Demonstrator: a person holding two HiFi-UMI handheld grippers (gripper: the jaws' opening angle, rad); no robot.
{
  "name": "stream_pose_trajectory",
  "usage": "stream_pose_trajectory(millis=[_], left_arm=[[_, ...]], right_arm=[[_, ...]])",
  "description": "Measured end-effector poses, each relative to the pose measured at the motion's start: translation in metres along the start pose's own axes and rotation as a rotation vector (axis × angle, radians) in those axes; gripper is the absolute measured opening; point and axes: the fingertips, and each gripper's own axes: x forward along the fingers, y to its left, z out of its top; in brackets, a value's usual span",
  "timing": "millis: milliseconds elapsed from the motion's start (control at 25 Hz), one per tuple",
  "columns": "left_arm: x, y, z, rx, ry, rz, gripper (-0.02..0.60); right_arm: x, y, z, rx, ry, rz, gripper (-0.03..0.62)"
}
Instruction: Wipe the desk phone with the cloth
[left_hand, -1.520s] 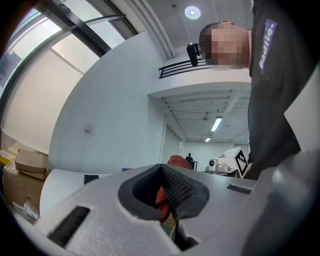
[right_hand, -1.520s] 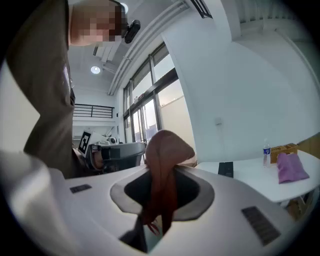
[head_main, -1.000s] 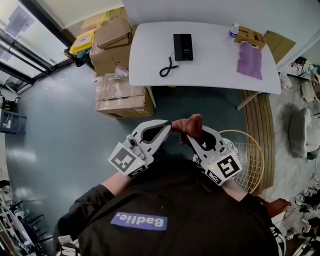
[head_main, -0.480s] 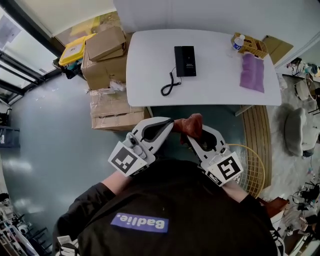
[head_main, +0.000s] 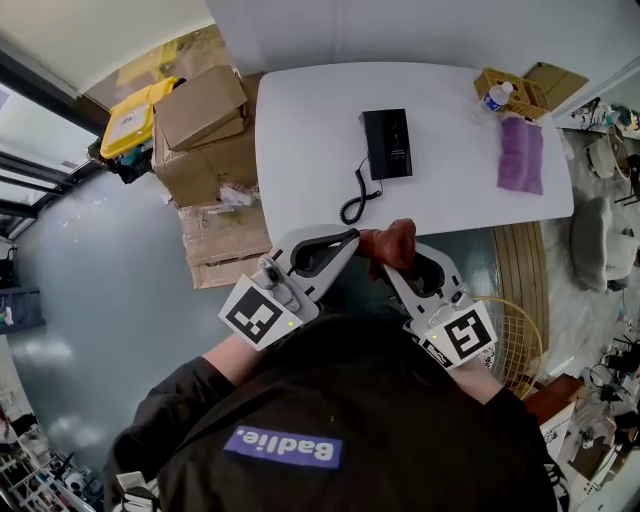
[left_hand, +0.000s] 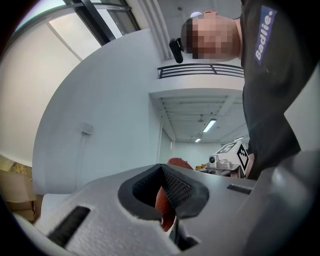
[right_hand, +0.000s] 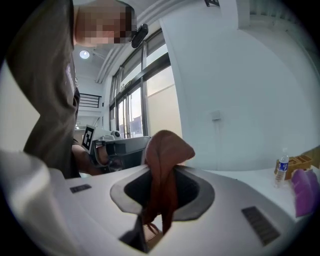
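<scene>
The black desk phone (head_main: 387, 143) lies on the white table (head_main: 300, 130), its coiled cord (head_main: 355, 200) trailing toward the near edge. I hold a reddish-brown cloth (head_main: 391, 243) well short of the table, near my chest. My left gripper (head_main: 350, 240) and right gripper (head_main: 383, 268) meet tip to tip at it. In the right gripper view the cloth (right_hand: 165, 155) bunches up out of the shut jaws of that gripper (right_hand: 162, 175). In the left gripper view a fold of cloth (left_hand: 164, 210) sits between the shut jaws of that gripper (left_hand: 161, 172).
A purple cloth (head_main: 523, 155), a wicker basket (head_main: 513, 92) and a water bottle (head_main: 493, 98) occupy the table's right end. Cardboard boxes (head_main: 205, 130) and a yellow bin (head_main: 135, 115) are stacked left of the table. A round wire-frame seat (head_main: 515, 335) stands at my right.
The table and phone have come nearer and lower in the head view. Both grippers stay together on the cloth, held the same way.
</scene>
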Motion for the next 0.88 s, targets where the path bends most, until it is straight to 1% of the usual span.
stream_pose_trajectory(millis=[160, 360, 600, 720, 880], left_arm=[[0.016, 0.018, -0.006, -0.034, 0.007, -0.002, 0.009], [0.043, 0.041, -0.016, -0.057, 0.012, 0.034, 0.009], [0.081, 0.075, -0.033, -0.09, 0.027, 0.114, 0.009], [0.098, 0.095, -0.044, -0.104, 0.033, 0.167, 0.009], [0.115, 0.126, -0.063, -0.114, 0.055, 0.238, 0.009]], right_arm=[[0.015, -0.023, -0.001, 0.01, 0.01, -0.001, 0.089], [0.03, -0.064, -0.012, 0.01, 0.03, 0.035, 0.089], [0.054, -0.129, -0.026, -0.022, 0.062, 0.086, 0.089], [0.071, -0.16, -0.037, -0.035, 0.083, 0.121, 0.089], [0.101, -0.2, -0.057, -0.092, 0.121, 0.144, 0.089]])
